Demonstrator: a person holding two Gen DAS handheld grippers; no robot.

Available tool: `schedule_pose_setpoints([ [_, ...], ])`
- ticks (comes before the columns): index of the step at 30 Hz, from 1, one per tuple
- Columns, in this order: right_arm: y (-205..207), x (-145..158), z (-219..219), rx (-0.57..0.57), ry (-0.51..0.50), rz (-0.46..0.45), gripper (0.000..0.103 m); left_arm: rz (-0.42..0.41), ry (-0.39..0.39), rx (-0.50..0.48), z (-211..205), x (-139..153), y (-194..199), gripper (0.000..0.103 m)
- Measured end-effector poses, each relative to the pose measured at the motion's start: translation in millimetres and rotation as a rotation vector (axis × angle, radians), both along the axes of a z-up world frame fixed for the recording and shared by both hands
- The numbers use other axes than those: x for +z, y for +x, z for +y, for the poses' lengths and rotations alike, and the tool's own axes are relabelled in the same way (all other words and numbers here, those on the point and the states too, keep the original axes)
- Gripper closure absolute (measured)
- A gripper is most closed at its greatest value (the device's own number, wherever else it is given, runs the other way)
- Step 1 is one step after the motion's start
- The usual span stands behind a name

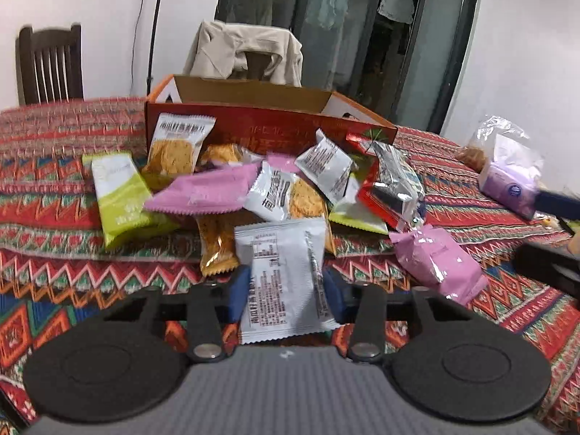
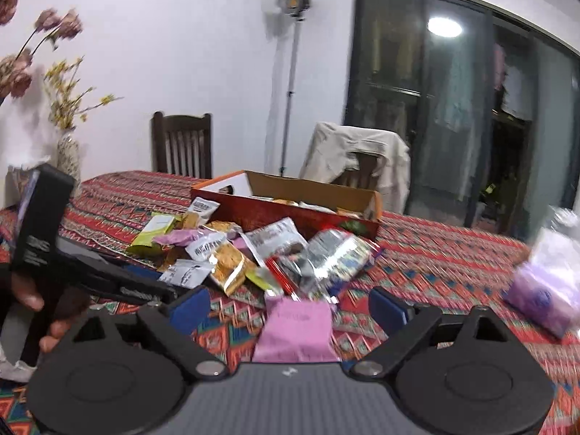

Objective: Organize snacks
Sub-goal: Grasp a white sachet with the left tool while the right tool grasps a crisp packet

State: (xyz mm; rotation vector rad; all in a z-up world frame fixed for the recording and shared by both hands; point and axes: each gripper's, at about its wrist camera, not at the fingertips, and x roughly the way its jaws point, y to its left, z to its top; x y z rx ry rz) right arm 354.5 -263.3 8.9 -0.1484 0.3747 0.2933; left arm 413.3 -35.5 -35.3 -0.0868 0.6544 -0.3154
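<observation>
A pile of snack packets (image 1: 275,188) lies on the patterned tablecloth in front of an open red and orange cardboard box (image 1: 253,123). My left gripper (image 1: 286,293) is shut on a white snack packet (image 1: 282,272) at the near edge of the pile, with a blue pad against each side. In the right wrist view my right gripper (image 2: 290,308) stands open and wide. A pink packet (image 2: 295,330) lies flat between its fingers, clear of both pads. The box (image 2: 290,214) holds a few snacks at its far end.
A purple tissue pack in a clear bag (image 1: 507,177) sits at the right of the table (image 1: 54,253). A second pink packet (image 1: 438,257) lies right of my left gripper. A flower vase (image 2: 69,156) stands far left, and two chairs (image 2: 181,145) are behind the table.
</observation>
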Motion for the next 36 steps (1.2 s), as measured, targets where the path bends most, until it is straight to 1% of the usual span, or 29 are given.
schedule_pose_setpoints([
  [1, 11.4, 0.0, 5.7, 0.027, -0.018, -0.002, 0.010, 0.006, 0.002, 0.007, 5.0, 1.4, -4.3, 0.062],
  [4, 48.6, -4.3, 26.2, 0.124, -0.074, 0.022, 0.012, 0.000, -0.069, 0.017, 34.1, 9.6, -25.0, 0.062],
  [5, 63.9, -7.6, 35.1, 0.169, -0.096, 0.039, 0.021, 0.006, -0.094, 0.032, 47.7, 11.0, -31.3, 0.062],
  [6, 76.5, -10.9, 43.3, 0.207, -0.110, 0.043, 0.025, 0.015, -0.101, 0.052, 58.3, 10.6, -35.5, 0.062],
  [7, 89.0, -14.2, 52.9, 0.247, -0.124, 0.045, 0.026, 0.022, -0.090, 0.089, 70.0, 10.6, -39.4, 0.062],
  [9, 112.4, -21.2, 75.7, 0.304, -0.179, 0.062, 0.026, 0.010, -0.056, 0.136, 82.3, 13.4, -43.8, 0.062],
  [11, 128.5, -25.8, 94.2, 0.356, -0.231, 0.049, 0.027, 0.003, -0.051, 0.162, 93.5, 14.3, -43.5, 0.062],
  [13, 142.2, -30.8, 107.0, 0.386, -0.257, 0.068, 0.041, 0.006, -0.046, 0.180, 97.7, 15.4, -40.1, 0.062],
  [14, 147.5, -33.4, 110.0, 0.398, -0.260, 0.091, 0.052, 0.007, -0.043, 0.180, 98.4, 15.2, -40.9, 0.062],
  [15, 150.8, -36.7, 111.6, 0.406, -0.258, 0.116, 0.050, 0.009, -0.042, 0.177, 98.4, 14.6, -41.3, 0.062],
  [16, 152.2, -39.1, 110.4, 0.397, -0.247, 0.130, 0.050, 0.013, -0.046, 0.168, 97.5, 14.1, -40.6, 0.062],
  [19, 145.5, -42.8, 101.3, 0.366, -0.207, 0.161, 0.054, 0.027, -0.050, 0.140, 87.1, 12.2, -41.3, 0.062],
  [22, 129.6, -46.7, 91.5, 0.332, -0.168, 0.224, 0.055, 0.022, -0.046, 0.110, 73.0, 13.5, -51.2, 0.062],
  [25, 92.9, -45.9, 79.9, 0.293, -0.155, 0.248, 0.056, 0.016, -0.038, 0.080, 58.7, 18.0, -66.3, 0.062],
  [29, 32.0, -38.1, 52.4, 0.260, -0.069, 0.283, 0.056, 0.021, -0.026, 0.046, 44.1, 20.4, -87.8, 0.061],
  [31, 7.9, -38.2, 39.3, 0.235, -0.014, 0.294, 0.055, 0.037, -0.017, 0.045, 40.1, 18.5, -94.9, 0.061],
  [33, -7.8, -40.9, 26.1, 0.209, 0.051, 0.289, 0.049, 0.054, -0.005, 0.047, 37.1, 16.1, -99.1, 0.061],
  [35, -11.4, -44.4, 21.5, 0.211, 0.054, 0.278, 0.044, 0.056, 0.005, 0.045, 34.3, 16.3, -103.9, 0.061],
  [36, -11.7, -47.5, 20.4, 0.222, 0.040, 0.270, 0.044, 0.051, 0.012, 0.045, 33.1, 17.4, -106.8, 0.061],
])
